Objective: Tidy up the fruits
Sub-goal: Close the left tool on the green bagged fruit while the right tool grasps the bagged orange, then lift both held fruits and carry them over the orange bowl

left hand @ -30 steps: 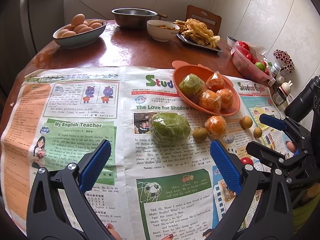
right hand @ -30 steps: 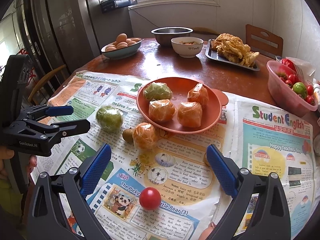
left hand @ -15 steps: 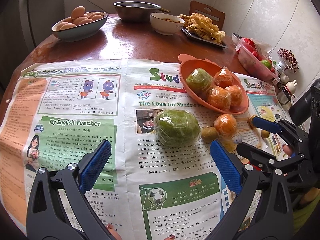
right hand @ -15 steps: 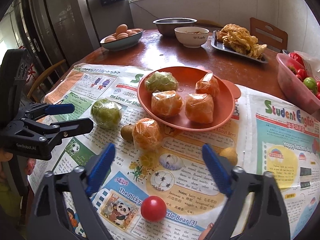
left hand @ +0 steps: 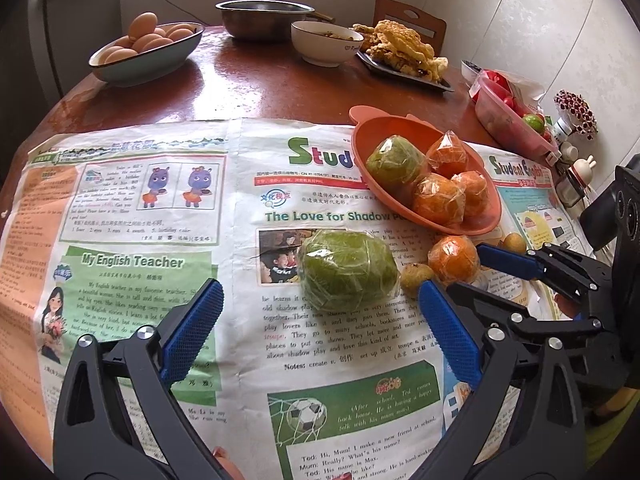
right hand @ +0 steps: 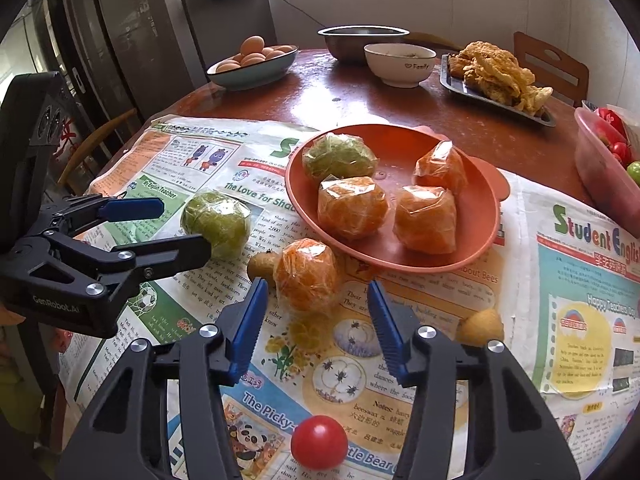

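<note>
My right tool (right hand: 316,320), jaws apart, lines up on the wrapped orange (right hand: 307,276) lying near the orange plate (right hand: 486,236), probably to lift it in. My left tool (left hand: 320,334), also apart, faces the wrapped green fruit (left hand: 349,270) on the newspaper (left hand: 152,208).

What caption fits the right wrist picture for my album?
Open right gripper nears a wrapped orange beside the orange plate of wrapped fruit.
</note>
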### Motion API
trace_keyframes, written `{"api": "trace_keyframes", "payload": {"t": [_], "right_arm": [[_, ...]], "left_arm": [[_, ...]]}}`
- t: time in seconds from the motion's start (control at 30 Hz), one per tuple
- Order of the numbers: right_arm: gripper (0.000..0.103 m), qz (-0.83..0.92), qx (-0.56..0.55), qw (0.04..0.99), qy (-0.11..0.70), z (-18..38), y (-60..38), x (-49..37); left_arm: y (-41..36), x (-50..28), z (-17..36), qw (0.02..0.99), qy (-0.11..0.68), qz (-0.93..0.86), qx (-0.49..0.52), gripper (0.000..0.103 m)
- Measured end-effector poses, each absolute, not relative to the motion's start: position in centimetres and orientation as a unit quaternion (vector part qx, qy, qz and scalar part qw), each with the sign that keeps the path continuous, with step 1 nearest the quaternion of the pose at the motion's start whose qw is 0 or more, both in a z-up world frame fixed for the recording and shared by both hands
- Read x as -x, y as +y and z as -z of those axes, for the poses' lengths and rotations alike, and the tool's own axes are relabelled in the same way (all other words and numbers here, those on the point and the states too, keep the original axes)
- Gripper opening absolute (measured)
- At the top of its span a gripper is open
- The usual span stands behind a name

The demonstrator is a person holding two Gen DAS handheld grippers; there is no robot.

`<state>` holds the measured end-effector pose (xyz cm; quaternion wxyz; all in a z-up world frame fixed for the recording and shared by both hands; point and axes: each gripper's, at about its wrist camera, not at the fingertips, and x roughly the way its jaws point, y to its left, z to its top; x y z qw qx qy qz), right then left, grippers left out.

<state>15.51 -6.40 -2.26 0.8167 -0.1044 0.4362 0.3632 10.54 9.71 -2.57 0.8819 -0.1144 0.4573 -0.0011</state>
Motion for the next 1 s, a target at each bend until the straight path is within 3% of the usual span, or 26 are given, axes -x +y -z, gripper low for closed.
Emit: {"api": "trace_keyframes", "payload": {"t": [0.27,0.53,1.0], "right_arm": [[0.036,-0.371,0.098,0.813,0.439,2.8,-5.8,-16.0],[0.035,-0.381,0.093,0.808,0.440,3.0,-5.8,-16.2],[0.035,-0.376,0.052,0.827,0.414,-0.3,-10.7,-16.0]], "left_arm": [[9.4,-11.3,3.2,0.880,0.461,0.013,0.118,0.065],[8.8,-12.0,3.4,0.878,0.463,0.026,0.115,0.050],[8.0,-12.3,2.0,0.882,0.455,0.045,0.117,0.048]]}}
